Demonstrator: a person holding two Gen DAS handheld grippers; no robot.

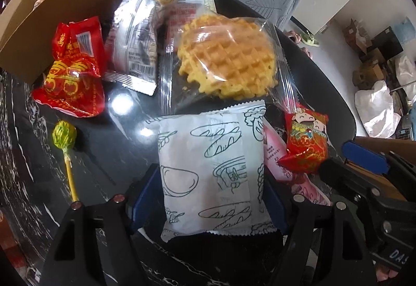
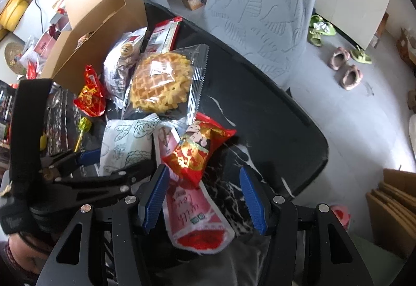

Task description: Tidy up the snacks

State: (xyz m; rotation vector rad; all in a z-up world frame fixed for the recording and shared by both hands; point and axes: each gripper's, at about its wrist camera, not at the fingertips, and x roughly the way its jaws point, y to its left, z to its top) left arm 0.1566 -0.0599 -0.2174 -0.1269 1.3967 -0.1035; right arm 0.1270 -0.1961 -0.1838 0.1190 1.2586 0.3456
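Snacks lie on a black marble table (image 1: 122,129). My left gripper (image 1: 210,197) is shut on a white bread packet (image 1: 212,169) with green drawings; the packet also shows in the right wrist view (image 2: 124,145). My right gripper (image 2: 205,197) is open, its blue pads either side of a pink pouch (image 2: 195,210) and a small red sweet packet (image 2: 197,153). Beyond lie a wrapped waffle (image 1: 226,57), a silver packet (image 1: 137,36), a red packet (image 1: 72,70) and a green lollipop (image 1: 64,135). An open cardboard box (image 1: 52,15) stands at the back left.
A grey leaf-patterned chair back (image 2: 262,5) stands behind the table. Slippers (image 2: 348,70) lie on the floor to the right, and flattened cardboard (image 2: 392,200) leans at the right edge. The table's curved edge (image 2: 312,150) runs close to the right.
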